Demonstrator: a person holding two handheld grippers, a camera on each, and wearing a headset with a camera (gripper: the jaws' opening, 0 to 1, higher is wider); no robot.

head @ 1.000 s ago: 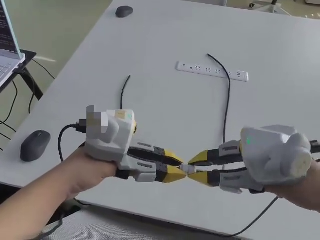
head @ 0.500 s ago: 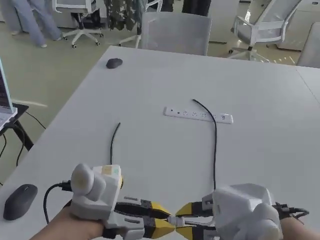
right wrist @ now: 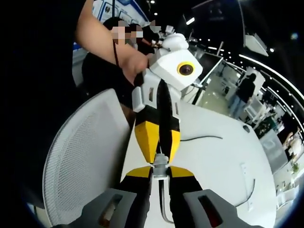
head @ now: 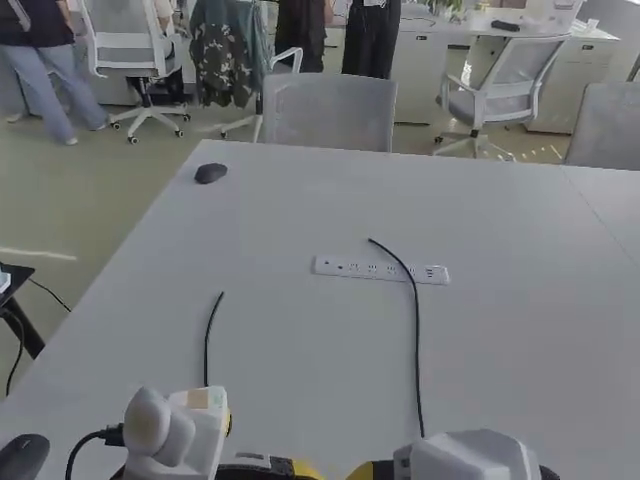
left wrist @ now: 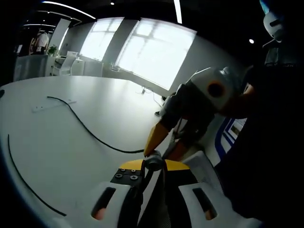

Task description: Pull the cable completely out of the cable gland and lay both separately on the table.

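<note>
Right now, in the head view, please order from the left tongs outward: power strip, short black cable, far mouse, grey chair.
1. Short black cable, just ahead of the left tongs.
2. Power strip, mid-table.
3. Far mouse, far left edge.
4. Grey chair, behind the table.

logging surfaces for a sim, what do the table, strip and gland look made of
Table: white laminate by the look, matte, soft sheen. Strip: smooth white moulded plastic. Gland: pale grey, probably plastic; too small to be sure.

The left gripper (left wrist: 152,165) and right gripper (right wrist: 160,172) have white housings, black linkages and yellow jaw tips; a black lead (head: 88,443) plugs into the left one.
</note>
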